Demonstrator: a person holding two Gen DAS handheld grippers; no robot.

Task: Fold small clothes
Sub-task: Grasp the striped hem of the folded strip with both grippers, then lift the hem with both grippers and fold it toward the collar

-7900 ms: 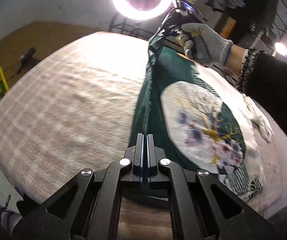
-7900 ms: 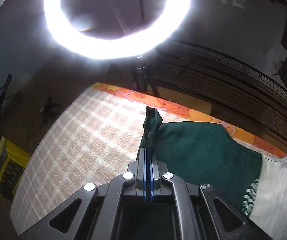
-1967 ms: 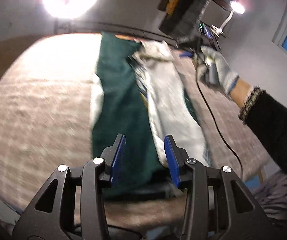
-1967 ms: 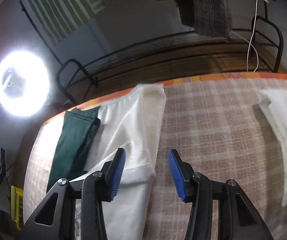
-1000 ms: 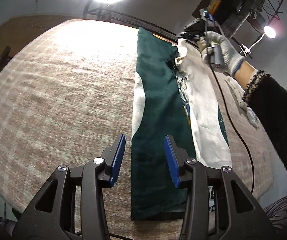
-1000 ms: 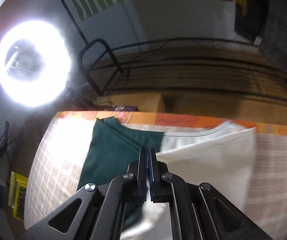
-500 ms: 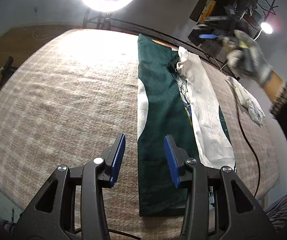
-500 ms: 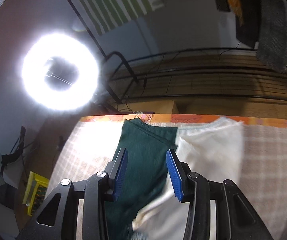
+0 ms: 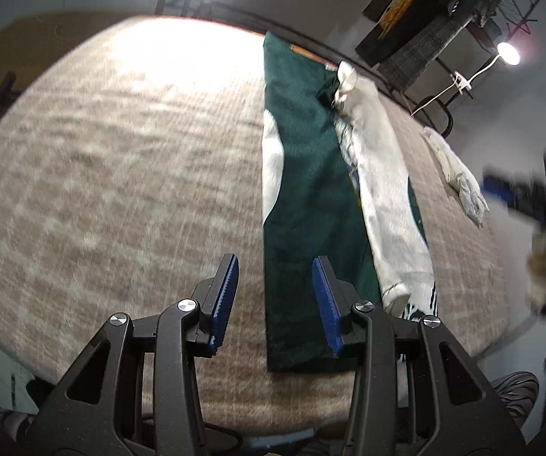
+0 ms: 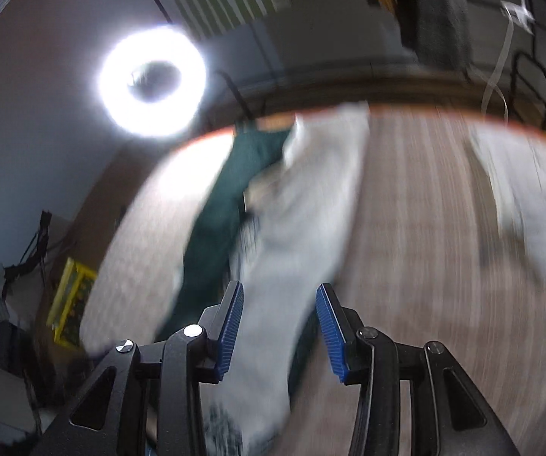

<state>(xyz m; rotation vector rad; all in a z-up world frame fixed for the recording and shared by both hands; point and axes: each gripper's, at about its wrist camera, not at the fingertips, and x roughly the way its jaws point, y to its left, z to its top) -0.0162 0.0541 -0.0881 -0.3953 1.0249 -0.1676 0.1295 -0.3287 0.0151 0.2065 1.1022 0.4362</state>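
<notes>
A dark green and white garment (image 9: 303, 197) lies folded into a long narrow strip on the checked bedcover (image 9: 113, 159). Its green panel is on the left and a white panel (image 9: 383, 190) is folded over on the right. My left gripper (image 9: 274, 296) is open and empty, just above the strip's near end. My right gripper (image 10: 278, 323) is open and empty above the white panel (image 10: 303, 205), and that view is blurred. The right gripper also shows as a blur at the far right of the left wrist view (image 9: 523, 197).
A second white garment (image 9: 459, 174) lies crumpled at the right side of the bed, also in the right wrist view (image 10: 531, 197). A ring light (image 10: 153, 79) stands beyond the bed's far edge. A clothes rack (image 9: 436, 19) is behind.
The right gripper let go of the garment's far end, opened, and swung back toward the near right. The left gripper stayed open over the strip's near end.
</notes>
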